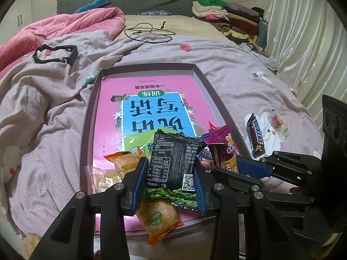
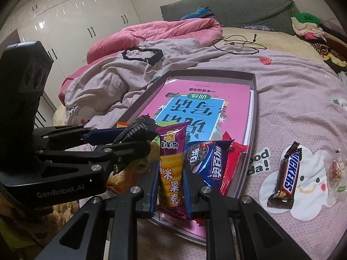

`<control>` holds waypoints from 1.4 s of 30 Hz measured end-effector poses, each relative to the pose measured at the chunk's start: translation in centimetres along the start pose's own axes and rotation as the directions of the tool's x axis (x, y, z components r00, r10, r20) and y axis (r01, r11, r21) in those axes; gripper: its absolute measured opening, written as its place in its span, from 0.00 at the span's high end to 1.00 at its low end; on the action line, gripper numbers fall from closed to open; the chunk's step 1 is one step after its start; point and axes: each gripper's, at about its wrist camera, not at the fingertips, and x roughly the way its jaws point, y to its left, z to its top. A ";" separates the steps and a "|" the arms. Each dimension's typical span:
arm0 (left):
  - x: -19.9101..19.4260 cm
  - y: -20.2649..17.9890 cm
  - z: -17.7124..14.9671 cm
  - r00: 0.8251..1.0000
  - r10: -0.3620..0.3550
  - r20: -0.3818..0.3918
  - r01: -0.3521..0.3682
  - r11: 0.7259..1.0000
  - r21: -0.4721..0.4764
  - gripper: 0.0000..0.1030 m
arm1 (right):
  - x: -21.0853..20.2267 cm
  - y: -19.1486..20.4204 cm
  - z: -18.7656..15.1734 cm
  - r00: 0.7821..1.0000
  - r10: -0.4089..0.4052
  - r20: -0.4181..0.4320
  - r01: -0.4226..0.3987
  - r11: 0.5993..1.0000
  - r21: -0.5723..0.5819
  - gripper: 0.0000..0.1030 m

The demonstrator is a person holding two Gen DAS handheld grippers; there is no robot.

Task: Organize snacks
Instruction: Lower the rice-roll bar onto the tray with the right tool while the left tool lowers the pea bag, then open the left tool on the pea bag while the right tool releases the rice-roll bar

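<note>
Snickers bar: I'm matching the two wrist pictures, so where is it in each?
Left wrist: Snickers bar lies right of centre, on the bedspread outside the tray.
Right wrist: Snickers bar lies lower right, again outside the tray.
Shared landmark: the tray.

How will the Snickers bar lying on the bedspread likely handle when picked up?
The Snickers bar probably stays stiff: its wrapper looks filled and straight. The glossy film may slip between fingers. It lies flat on soft bedspread, so it likely won't roll.

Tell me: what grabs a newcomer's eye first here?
Two grippers, each clamped on a snack over the near end of the shallow box: left gripper on the black green-pea packet, right gripper on the purple rice-roll packet. A Snickers bar lies on the bedspread outside.
</note>
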 end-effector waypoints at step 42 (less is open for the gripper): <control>-2.0 -1.1 0.6 0.998 -0.011 0.066 0.010 1.000 0.013 0.46 | -3.6 -2.4 -0.5 0.994 -0.066 0.085 0.059 0.995 0.076 0.54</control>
